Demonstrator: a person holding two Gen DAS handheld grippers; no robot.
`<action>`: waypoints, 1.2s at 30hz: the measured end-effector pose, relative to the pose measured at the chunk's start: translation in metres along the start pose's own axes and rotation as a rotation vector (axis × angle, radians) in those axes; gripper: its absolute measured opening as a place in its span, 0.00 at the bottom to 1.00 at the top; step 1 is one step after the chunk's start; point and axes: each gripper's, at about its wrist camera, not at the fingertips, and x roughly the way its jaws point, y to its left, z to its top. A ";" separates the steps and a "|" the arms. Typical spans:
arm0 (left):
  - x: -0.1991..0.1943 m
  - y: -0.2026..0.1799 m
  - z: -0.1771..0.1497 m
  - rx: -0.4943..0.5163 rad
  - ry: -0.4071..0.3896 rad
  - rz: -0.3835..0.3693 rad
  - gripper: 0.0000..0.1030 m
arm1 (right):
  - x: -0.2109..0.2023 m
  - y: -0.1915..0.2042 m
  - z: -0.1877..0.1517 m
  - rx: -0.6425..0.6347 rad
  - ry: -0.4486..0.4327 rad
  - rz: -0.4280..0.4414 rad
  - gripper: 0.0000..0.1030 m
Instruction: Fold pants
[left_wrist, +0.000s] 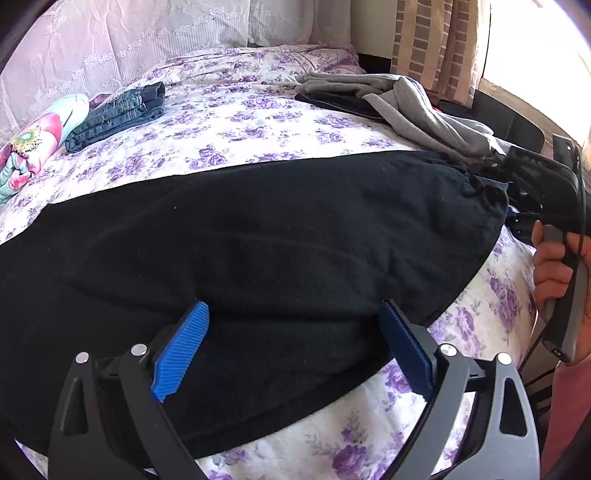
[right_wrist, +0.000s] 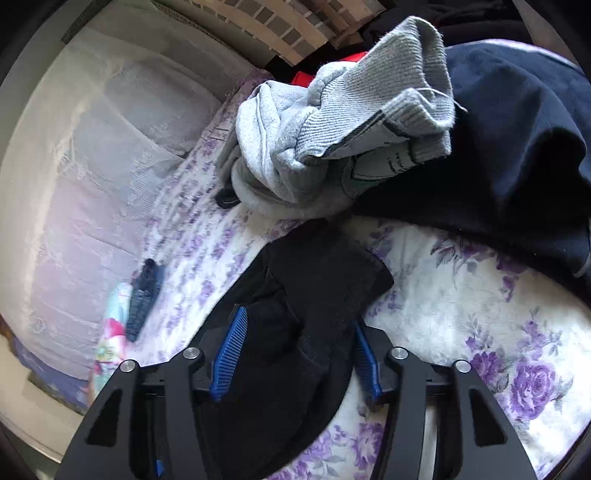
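Note:
Black pants (left_wrist: 258, 240) lie spread across the floral bedspread (left_wrist: 240, 122). My left gripper (left_wrist: 295, 314) is open, its blue pads (left_wrist: 181, 350) wide apart over the near edge of the pants. My right gripper (right_wrist: 299, 332) shows at the pants' right end in the left wrist view (left_wrist: 517, 195). In the right wrist view its pads (right_wrist: 229, 354) sit on both sides of a bunched end of the black pants (right_wrist: 303, 295), with fabric between them; they are not closed tight.
Folded jeans (left_wrist: 118, 114) and a colourful pillow (left_wrist: 33, 144) lie at the far left. A grey garment (left_wrist: 406, 103) over dark clothing lies at the far right; it shows close in the right wrist view (right_wrist: 332, 129) beside a navy garment (right_wrist: 517, 147). Curtains hang behind.

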 end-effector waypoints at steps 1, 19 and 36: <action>-0.001 -0.001 -0.001 0.002 -0.005 0.005 0.89 | 0.000 0.003 -0.001 -0.023 -0.010 -0.027 0.26; -0.098 0.121 -0.001 -0.191 -0.270 0.016 0.90 | -0.050 0.241 -0.125 -1.148 -0.353 -0.209 0.18; -0.097 0.234 -0.052 -0.415 -0.265 0.014 0.93 | -0.007 0.292 -0.280 -1.710 0.045 -0.007 0.68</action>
